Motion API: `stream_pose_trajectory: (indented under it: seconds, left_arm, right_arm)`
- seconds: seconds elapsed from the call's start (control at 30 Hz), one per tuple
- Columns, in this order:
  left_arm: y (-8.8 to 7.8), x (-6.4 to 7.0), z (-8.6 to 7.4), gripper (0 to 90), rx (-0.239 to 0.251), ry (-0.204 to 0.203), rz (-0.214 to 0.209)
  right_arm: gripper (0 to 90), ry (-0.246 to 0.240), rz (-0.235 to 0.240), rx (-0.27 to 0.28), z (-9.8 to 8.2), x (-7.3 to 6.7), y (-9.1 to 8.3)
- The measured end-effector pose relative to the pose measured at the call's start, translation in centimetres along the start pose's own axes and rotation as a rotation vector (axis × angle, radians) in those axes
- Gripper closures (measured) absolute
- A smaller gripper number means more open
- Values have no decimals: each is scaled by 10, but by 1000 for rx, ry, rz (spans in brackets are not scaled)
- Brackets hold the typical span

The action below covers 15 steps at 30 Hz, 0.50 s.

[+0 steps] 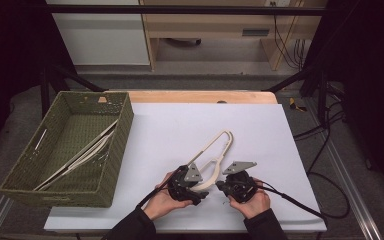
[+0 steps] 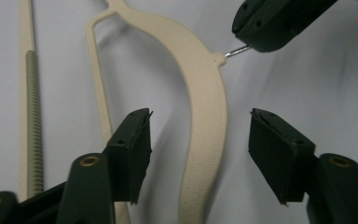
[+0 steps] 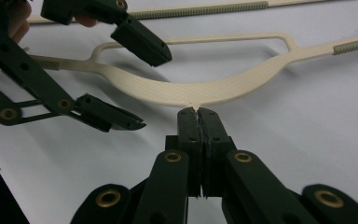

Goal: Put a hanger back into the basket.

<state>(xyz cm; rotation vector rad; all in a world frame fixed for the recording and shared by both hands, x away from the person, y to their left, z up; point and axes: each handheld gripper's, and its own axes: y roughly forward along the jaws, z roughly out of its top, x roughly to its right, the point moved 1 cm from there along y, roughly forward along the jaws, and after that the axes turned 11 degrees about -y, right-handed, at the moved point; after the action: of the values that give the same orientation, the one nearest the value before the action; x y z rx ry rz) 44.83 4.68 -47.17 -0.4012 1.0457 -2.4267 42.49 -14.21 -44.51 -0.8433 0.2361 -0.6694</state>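
Note:
A cream plastic hanger (image 1: 215, 152) lies on the white table near its front edge. Its curved body (image 2: 205, 93) runs between the jaws of my left gripper (image 2: 200, 126), which stand apart on either side without touching it. My right gripper (image 3: 197, 112) is shut on the short metal pin (image 2: 237, 51) that sticks out of the middle of the hanger's curve (image 3: 205, 91). In the high view my left gripper (image 1: 202, 184) and right gripper (image 1: 219, 186) face each other across the hanger's lower end. The left gripper (image 3: 153, 89) straddles the hanger in the right gripper view.
A green woven basket (image 1: 115, 145) stands at the table's left with several cream hangers (image 1: 80, 155) lying in it. The hanger's ribbed bar (image 2: 30, 93) lies beside the left jaw. Black cables trail off the table's right side.

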Motion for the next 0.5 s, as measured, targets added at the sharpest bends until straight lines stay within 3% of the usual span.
stream_pose_trajectory:
  seconds: [0.2, 0.37, 0.5]
  left_arm:
    - [-2, 3, 3, 567, -15, 47, 15]
    - [-3, 9, 7, 695, -30, 72, 26]
    - [-4, 12, 8, 733, -34, 105, 68]
  right_arm:
    - [896, -32, 4, 9, 8, -1, -7]
    - [896, -27, 4, 15, 13, -4, -15]
    - [894, -33, 6, 15, 12, -5, -15]
